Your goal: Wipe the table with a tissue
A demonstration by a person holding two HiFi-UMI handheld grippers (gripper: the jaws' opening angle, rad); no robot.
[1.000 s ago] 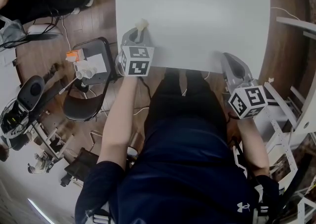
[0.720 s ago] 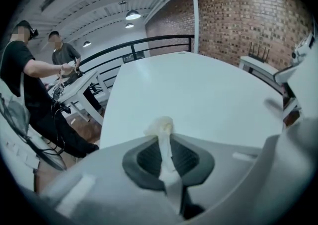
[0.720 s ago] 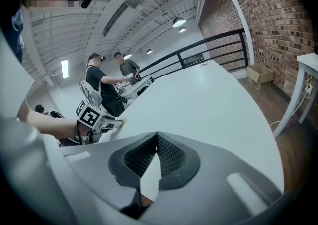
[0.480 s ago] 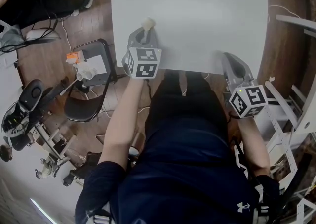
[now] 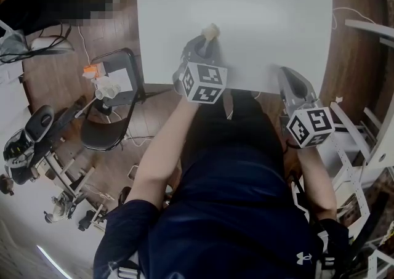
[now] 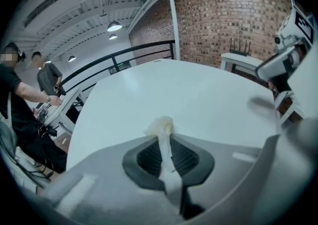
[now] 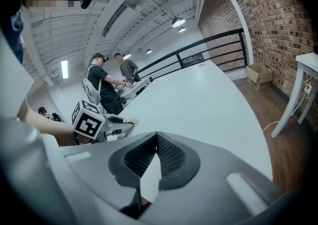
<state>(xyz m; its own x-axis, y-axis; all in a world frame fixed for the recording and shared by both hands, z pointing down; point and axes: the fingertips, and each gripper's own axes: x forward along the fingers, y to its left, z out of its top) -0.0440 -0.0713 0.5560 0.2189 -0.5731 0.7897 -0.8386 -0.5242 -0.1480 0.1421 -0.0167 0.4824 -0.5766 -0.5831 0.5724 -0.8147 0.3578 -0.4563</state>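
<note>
A dark navy short-sleeved shirt (image 5: 240,210) is worn, marked with a small white logo (image 5: 303,258) at the lower right of the head view, above dark trousers (image 5: 225,117). The left hand-held gripper (image 5: 206,39) and right hand-held gripper (image 5: 284,70) are grey. Each is fitted with a black-and-white marker cube (image 5: 203,82) and dark ribbed pads (image 6: 149,157).

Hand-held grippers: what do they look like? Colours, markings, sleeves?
The left hand-held gripper and right hand-held gripper both have light grey moulded plastic shells that taper to the tips, with dark ribbed pads inside the jaws. Each carries a white cube printed with black square markers. The person wears a dark navy short-sleeved shirt.
</note>
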